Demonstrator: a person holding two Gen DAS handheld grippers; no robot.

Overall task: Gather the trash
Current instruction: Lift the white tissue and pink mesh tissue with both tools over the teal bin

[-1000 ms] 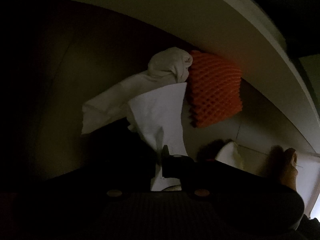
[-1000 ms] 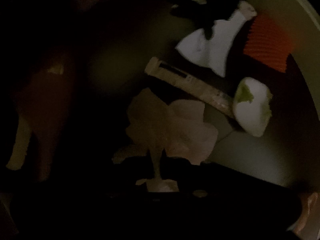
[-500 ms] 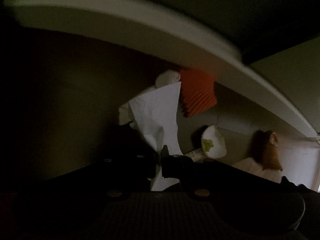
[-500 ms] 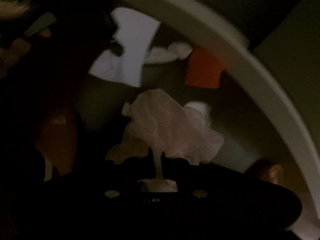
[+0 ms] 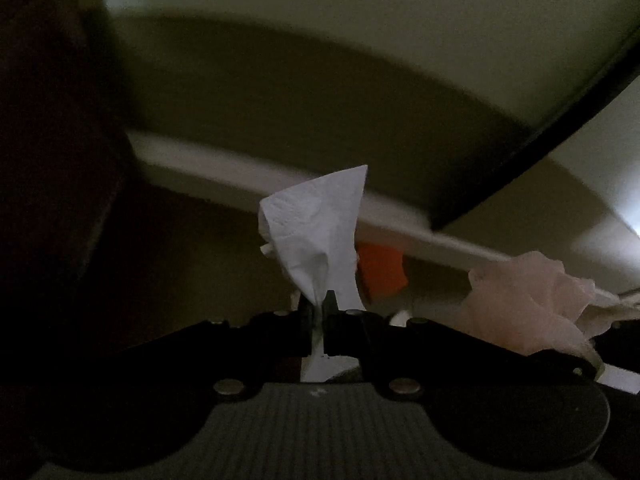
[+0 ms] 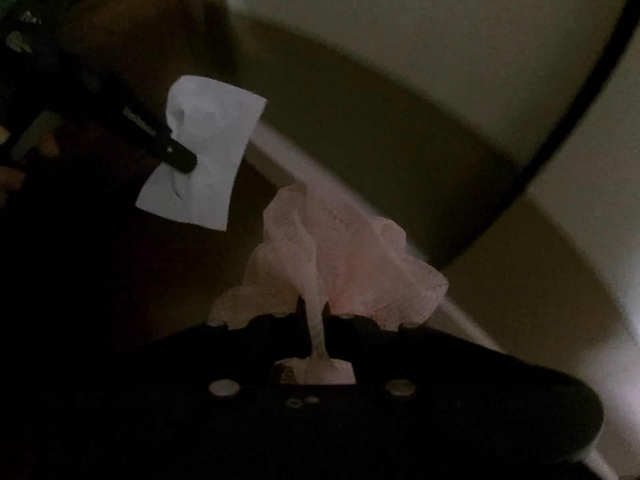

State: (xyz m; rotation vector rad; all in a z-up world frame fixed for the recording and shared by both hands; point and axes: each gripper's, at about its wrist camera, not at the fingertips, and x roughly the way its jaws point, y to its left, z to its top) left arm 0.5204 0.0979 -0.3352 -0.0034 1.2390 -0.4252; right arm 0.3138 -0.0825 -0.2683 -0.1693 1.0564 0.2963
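Since the earlier frames both grippers are rising: the white rim (image 5: 224, 168) of what looks like a bin, high overhead before, is now dropping to mid-view, & the floor scraps are mostly slipping out of sight; only the orange mesh piece (image 5: 380, 272) is showing, just behind the white tissue (image 5: 320, 236).

L gripper (image 5: 319, 310): jaws are pinching narrow on the white tissue, which is fanning upward from the tips w/ a tail hanging below the pinch. R gripper (image 6: 316, 316): jaws likewise are squeezing tight on the pink crumpled tissue (image 6: 344, 256), its stem running straight down btwn them.

Key relation: both pieces are sitting upright above their tips, long axis pointing fwd along the fingers. The rim is lying ahead of & beyond both. In the R view the L gripper (image 6: 182, 162) is coming in from the left side, its tissue (image 6: 204, 156) appearing higher & further along than the pink one, so the L hand is probably nearer the rim; depth here is hard to judge. In the L view the pink tissue (image 5: 524, 304) is sitting low to the right, near but apart.

Likely next: whichever container is taking the trash, each tissue is needing to be carried over it before letting go. Lighting is dim; the rest is too dark to tell.
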